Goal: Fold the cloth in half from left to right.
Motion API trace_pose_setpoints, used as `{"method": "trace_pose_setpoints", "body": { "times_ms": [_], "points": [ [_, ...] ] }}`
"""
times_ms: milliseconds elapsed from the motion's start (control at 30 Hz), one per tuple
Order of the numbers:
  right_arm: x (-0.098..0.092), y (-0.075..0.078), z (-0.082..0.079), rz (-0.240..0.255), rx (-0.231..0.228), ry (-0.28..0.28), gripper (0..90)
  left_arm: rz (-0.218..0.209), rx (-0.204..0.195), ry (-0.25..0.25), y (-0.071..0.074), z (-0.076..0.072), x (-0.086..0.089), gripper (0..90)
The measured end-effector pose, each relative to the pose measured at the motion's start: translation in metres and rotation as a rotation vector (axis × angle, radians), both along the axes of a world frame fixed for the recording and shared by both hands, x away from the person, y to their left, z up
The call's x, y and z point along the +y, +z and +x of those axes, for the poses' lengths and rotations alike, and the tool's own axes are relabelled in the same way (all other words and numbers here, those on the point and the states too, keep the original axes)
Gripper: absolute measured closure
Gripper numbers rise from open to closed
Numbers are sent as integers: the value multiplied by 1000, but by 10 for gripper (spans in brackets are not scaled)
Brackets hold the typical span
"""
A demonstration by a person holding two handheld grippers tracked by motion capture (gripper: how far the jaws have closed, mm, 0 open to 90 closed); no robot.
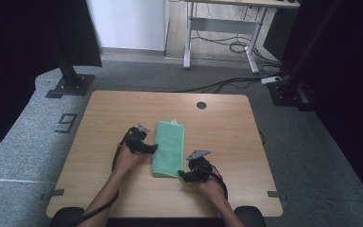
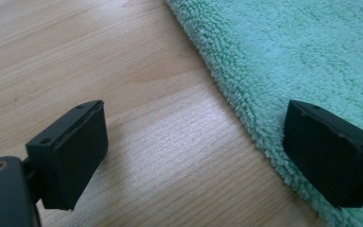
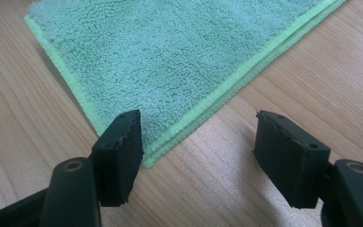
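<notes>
A green folded towel (image 1: 169,147) lies in the middle of the wooden table (image 1: 227,127), long side running away from me. My left gripper (image 1: 152,148) sits at the towel's left edge, jaws open; in the left gripper view the fluffy towel edge (image 2: 283,61) runs between the jaws, one jaw over bare wood, the other over the cloth. My right gripper (image 1: 183,176) is at the towel's near right corner, jaws open. In the right gripper view that layered corner (image 3: 170,80) lies just ahead of the left jaw, with bare wood between the jaws.
A round black grommet hole (image 1: 201,105) sits near the table's far edge. Black frame posts (image 1: 68,71) stand on the grey carpet beyond the table, and a desk with cables (image 1: 227,38) is farther back. Bare wood surrounds the towel.
</notes>
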State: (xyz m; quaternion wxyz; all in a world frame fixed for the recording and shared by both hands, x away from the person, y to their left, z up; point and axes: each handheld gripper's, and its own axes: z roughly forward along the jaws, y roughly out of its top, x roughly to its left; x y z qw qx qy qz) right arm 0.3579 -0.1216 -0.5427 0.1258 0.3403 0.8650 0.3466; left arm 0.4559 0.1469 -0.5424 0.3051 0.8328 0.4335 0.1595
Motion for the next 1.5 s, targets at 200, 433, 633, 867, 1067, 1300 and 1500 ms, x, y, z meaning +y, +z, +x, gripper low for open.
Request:
{"method": "trace_pose_setpoints", "body": {
  "times_ms": [200, 433, 633, 867, 1067, 1300, 1500],
  "points": [
    [1, 1, 0, -10, -3, -1, 322, -5, 2, -9, 3, -1, 0, 124],
    [0, 3, -1, -12, -14, 0, 300, -28, -20, -29, 15, -8, -2, 130],
    [-7, 10, -1, 14, -24, -2, 238, -41, -17, -60, 25, -17, 0, 98],
    [-15, 18, -1, 30, -32, -6, 158, -52, -7, -79, 25, -30, 7, 65],
    [-25, 22, -1, 24, -35, -12, 130, -58, -12, -98, 29, -48, 17, 27],
    [-40, 27, -3, 15, -48, -40, 78, -55, -57, -109, 36, -72, 30, 0],
    [-53, 30, -5, 9, -59, -68, 25, -52, -69, -111, 32, -90, 43, 0]
  ]
}}
